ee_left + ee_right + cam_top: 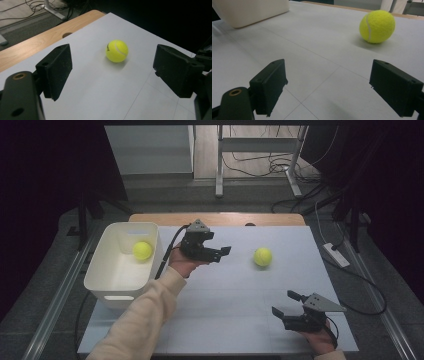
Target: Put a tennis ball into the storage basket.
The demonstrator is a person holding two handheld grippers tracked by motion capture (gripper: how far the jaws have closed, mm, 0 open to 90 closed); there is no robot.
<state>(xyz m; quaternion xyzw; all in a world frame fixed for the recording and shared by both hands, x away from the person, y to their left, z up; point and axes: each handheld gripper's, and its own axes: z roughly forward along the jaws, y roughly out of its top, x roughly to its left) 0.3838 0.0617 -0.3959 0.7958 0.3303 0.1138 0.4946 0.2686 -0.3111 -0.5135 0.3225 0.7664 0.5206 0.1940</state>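
White boards cover the table [225, 320] across the middle of the high view, giving me a flat, plain surface where a ball cannot roll far out of reach. At the left of that view sits the white bin [100, 275], close beside my left arm, likely so each drop is short; one tennis ball [142, 250] already lies in its far end. The second ball [262, 256] rests alone right of centre, well apart from the bin. My left claw [222, 254] points level at it, jaws spread with nothing between them, the ball [117, 51] ahead and untouched. My right claw [285, 302] waits at the lower right, jaws wide and holding nothing, the same ball [377, 26] beyond them.
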